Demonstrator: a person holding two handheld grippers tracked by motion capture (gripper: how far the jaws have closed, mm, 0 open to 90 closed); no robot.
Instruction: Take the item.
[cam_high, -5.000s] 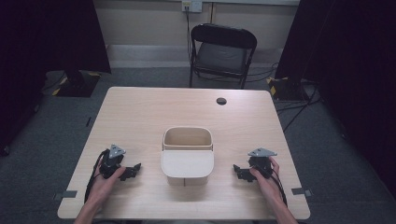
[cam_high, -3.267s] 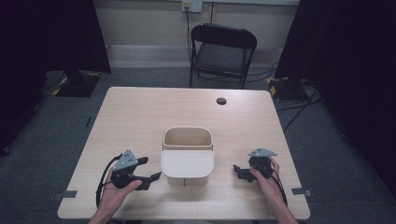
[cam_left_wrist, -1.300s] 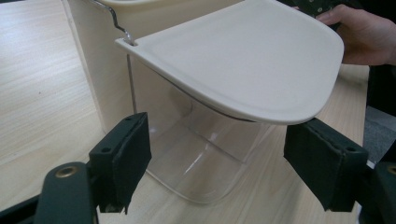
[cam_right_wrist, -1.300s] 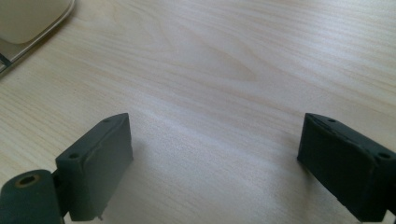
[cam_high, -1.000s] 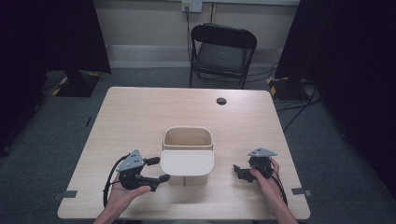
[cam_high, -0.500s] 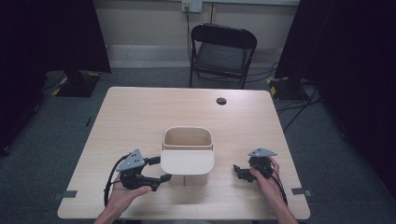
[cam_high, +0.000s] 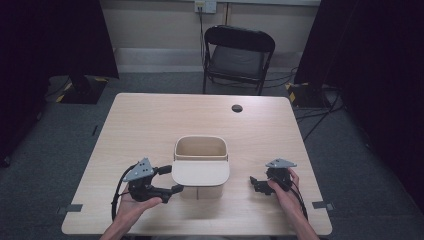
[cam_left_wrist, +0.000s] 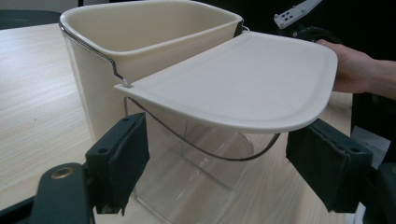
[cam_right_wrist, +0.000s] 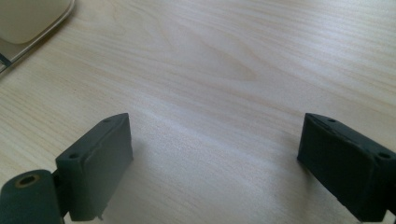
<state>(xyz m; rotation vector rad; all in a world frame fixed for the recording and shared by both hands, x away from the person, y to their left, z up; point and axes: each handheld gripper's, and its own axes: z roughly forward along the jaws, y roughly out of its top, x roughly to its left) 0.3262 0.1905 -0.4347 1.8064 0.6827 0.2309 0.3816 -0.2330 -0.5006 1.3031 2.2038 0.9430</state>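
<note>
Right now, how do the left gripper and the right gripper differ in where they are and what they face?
The left gripper sits at the cream bin, jaws either side of its lid edge without pressing on it; the right gripper rests apart from the bin, facing bare table. The left's jaws have just been opening. Both stand open, each in a hand.

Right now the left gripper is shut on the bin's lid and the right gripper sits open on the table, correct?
Not quite. The left gripper is open: in the left gripper view its jaws stand apart below the lid of the bin, not touching it. The right gripper does sit open on the table.
</note>
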